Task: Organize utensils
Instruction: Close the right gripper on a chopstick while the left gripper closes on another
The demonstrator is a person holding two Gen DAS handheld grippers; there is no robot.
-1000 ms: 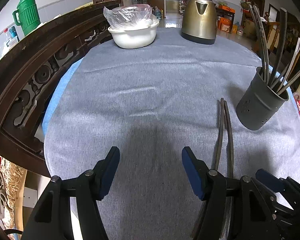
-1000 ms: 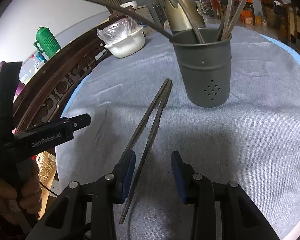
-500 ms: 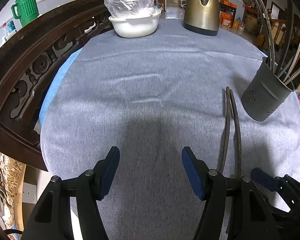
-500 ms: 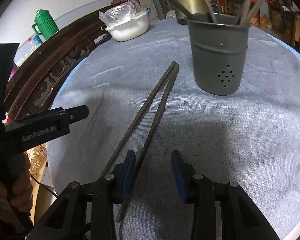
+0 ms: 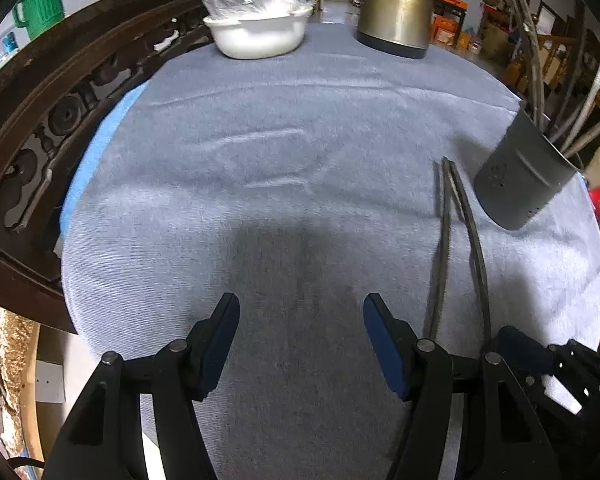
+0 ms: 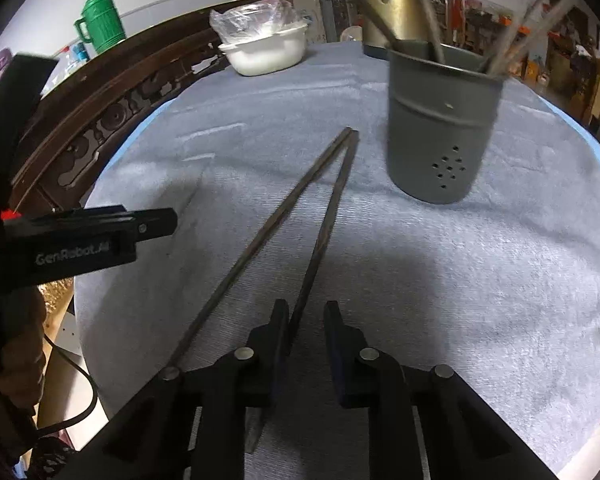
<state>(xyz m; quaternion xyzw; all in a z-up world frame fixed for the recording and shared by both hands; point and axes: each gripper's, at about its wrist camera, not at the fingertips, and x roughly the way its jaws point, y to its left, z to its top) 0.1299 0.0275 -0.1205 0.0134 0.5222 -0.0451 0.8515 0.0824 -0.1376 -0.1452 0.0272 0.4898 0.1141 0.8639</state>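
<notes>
right gripper (image 6: 306, 322): jaws have just been closing, now a narrow gap. one dark chopstick (image 6: 324, 232) runs between the blue pads, against the left pad; can't tell whether the right pad presses it. the second chopstick (image 6: 256, 248) lies outside the left finger. far tips nearly meet, just beside the utensil holder (image 6: 440, 128).

left gripper (image 5: 300, 334): jaws wide apart, nothing between them, only grey cloth (image 5: 280, 140) below.

right wrist view only: the left gripper's black body from the side with white "GenRobot.AI" lettering, a hand (image 6: 18, 344) under it on the handle, and a diamond cluster of drain holes on the holder. left wrist view only: the right gripper's fingers low at right, over the near ends of the chopsticks.

cloth is ribbed, slightly creased, over a round table. the holder is a matte grey cylinder with thin sticks fanning out. far edge: a white plastic basin (image 5: 260, 34) with a crinkled clear bag, and a brushed metal kettle (image 5: 396, 12). a carved dark wood chair back (image 5: 52, 120) curves along the left side.
</notes>
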